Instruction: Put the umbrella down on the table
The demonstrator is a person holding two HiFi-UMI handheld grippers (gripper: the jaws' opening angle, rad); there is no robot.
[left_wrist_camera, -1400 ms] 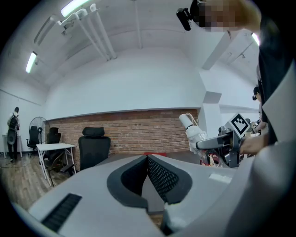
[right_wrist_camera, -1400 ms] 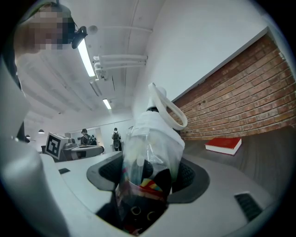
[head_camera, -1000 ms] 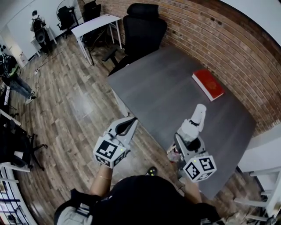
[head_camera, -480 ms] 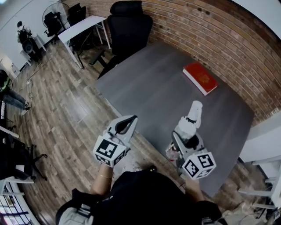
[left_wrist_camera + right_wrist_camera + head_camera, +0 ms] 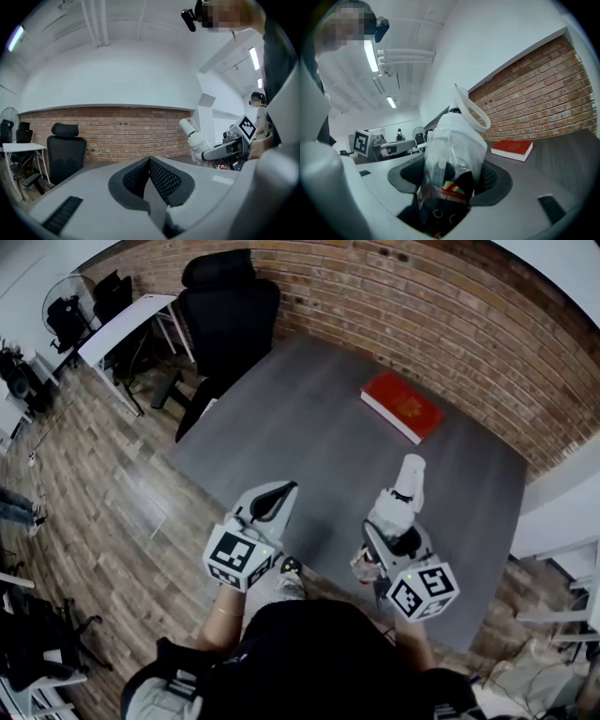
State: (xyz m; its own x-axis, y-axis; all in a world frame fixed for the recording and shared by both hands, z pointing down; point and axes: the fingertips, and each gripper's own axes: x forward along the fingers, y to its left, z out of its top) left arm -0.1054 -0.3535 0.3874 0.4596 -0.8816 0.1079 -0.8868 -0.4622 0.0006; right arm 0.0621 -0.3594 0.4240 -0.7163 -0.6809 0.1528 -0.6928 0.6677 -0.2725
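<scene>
A folded white umbrella (image 5: 401, 501) in a clear sleeve, with a white loop at its tip, juts forward from my right gripper (image 5: 392, 538), which is shut on it above the near part of the grey table (image 5: 309, 442). The right gripper view shows the umbrella (image 5: 452, 145) wedged between the dark pads, its dark patterned end nearest the camera. My left gripper (image 5: 272, 502) hangs over the table's near left edge, shut with nothing in it; its pads (image 5: 157, 180) meet in the left gripper view, where the umbrella (image 5: 194, 133) appears at the right.
A red book (image 5: 401, 406) lies on the far side of the table near the brick wall (image 5: 450, 315). A black office chair (image 5: 225, 310) stands at the table's far left corner. A white desk (image 5: 117, 324) sits further left on the wooden floor.
The view has shifted so the table and book sit further left and nearer. Both grippers keep their pose, and the umbrella stays held above the table.
</scene>
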